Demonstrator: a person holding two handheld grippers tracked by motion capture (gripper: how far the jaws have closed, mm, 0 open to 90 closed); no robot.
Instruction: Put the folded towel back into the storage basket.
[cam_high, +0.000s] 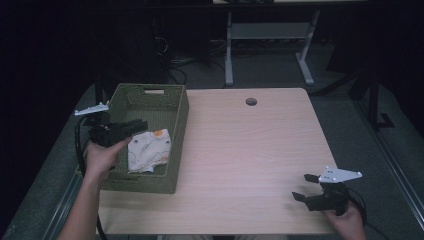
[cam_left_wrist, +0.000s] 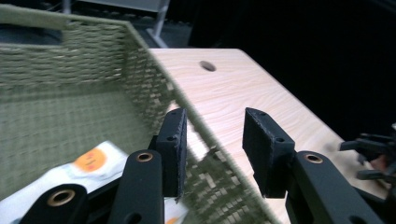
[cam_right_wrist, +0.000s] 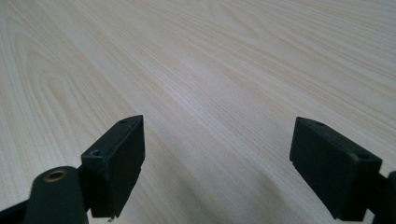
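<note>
2 tongs are in the scene, 1 in each hand of the person. The left tongs (cam_high: 141, 124) hang over the woven green basket (cam_high: 181, 125), which stands on the left part of the light wooden table (cam_high: 250, 150). Their black jaws point to the right, above the folded white cloth (cam_high: 148, 150) that lies on the bottom of the basket, near its front and right walls. The cloth has orange and yellow prints on it. In the left gripper view, the left tongs (cam_left_wrist: 212, 151) are open, with a clear gap between the 2 jaws and nothing between them. Below them I see the right wall of the basket (cam_left_wrist: 140, 70) and 1 corner of the cloth (cam_left_wrist: 93, 161) with a round orange print. The jaws do not touch the cloth.

The right tongs (cam_high: 305, 187) are near the front right corner of the table, well apart from the basket. The right hand (cam_high: 347, 217) holds them low over the wood, and the jaws point to the left. In the right gripper view, the right tongs (cam_right_wrist: 217, 158) are wide open, and between the jaws there is bare table (cam_right_wrist: 210, 70).

At the far edge of the table there is 1 round hole (cam_high: 251, 101).
</note>
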